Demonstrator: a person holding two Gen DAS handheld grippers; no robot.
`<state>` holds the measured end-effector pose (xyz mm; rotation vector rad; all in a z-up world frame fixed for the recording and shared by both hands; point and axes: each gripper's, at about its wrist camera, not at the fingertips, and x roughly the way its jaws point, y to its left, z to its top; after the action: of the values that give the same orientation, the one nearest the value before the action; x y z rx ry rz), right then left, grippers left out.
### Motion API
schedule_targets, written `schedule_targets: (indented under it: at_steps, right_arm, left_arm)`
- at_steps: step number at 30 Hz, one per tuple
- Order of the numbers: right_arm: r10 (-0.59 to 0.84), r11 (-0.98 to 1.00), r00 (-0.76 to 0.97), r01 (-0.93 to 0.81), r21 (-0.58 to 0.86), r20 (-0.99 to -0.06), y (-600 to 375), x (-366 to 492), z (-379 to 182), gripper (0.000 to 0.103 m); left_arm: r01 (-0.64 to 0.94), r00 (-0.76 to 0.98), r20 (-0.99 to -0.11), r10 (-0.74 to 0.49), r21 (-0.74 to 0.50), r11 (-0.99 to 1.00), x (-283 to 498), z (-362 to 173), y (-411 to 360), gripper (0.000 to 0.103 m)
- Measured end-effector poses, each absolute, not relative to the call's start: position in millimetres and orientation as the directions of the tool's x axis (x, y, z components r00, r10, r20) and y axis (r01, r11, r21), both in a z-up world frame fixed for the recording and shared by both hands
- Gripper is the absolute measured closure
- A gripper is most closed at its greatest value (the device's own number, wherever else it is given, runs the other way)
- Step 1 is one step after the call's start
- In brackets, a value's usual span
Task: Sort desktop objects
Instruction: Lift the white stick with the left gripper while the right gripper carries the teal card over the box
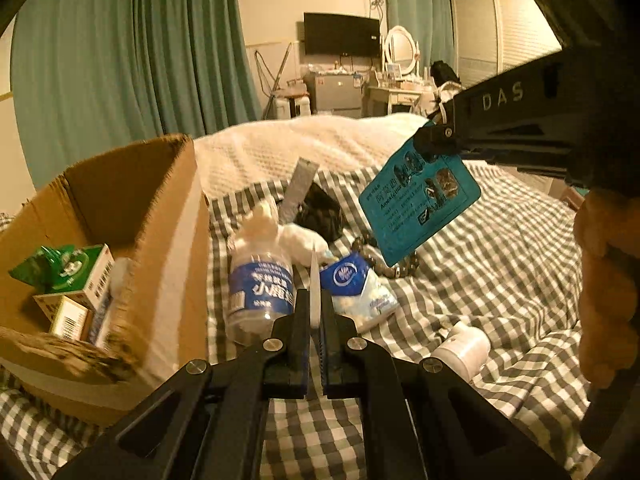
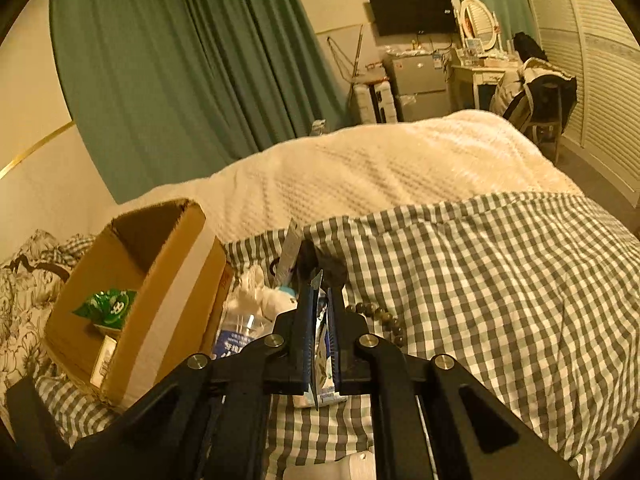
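The left gripper [image 1: 316, 312] is clenched on a thin white flat item [image 1: 315, 292] at lower centre of the left wrist view. The right gripper [image 1: 430, 142] is clenched on a teal blister-pack card [image 1: 420, 204], held clear above the checked bedspread [image 1: 500, 264] at upper right. The cardboard box [image 1: 160, 216] stands at left, holding a green carton [image 1: 68, 272].
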<state>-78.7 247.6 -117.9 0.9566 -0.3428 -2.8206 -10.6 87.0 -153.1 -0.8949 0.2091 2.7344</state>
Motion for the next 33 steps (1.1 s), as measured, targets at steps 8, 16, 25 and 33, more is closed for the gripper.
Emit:
schedule_targets:
  at_steps: [8, 16, 25, 33]
  right_arm:
    - [-0.183, -0.969, -0.835, 0.065, 0.237, -0.518, 240.3, -61.3, -91.8, 0.096]
    - [-0.133, -0.979, -0.890, 0.048, 0.199, -0.437, 217.5, -44.6, -68.9, 0.096]
    - [-0.134, -0.984, -0.932, 0.083, 0.160, -0.338, 187.8, -20.0, -31.3, 0.096]
    - [-0.180, -0.978, -0.951, 0.146, 0.146, -0.251, 157.2, 6.0, 3.7, 0.097]
  left_arm:
    - [-0.284, -0.803, -0.554, 0.219, 0.032, -0.958, -10.1, -133.1, 72.1, 0.100]
    - [-0.278, -0.842, -0.481, 0.244, -0.002, -0.961, 2.5, -94.9, 48.4, 0.100]
    - [-0.243, -0.895, -0.386, 0.225, -0.001, -0.970, 14.1, -57.5, 23.0, 0.100]
    - [-0.187, -0.925, -0.329, 0.190, -0.043, -0.981, 7.2, -26.0, -19.1, 0.100]
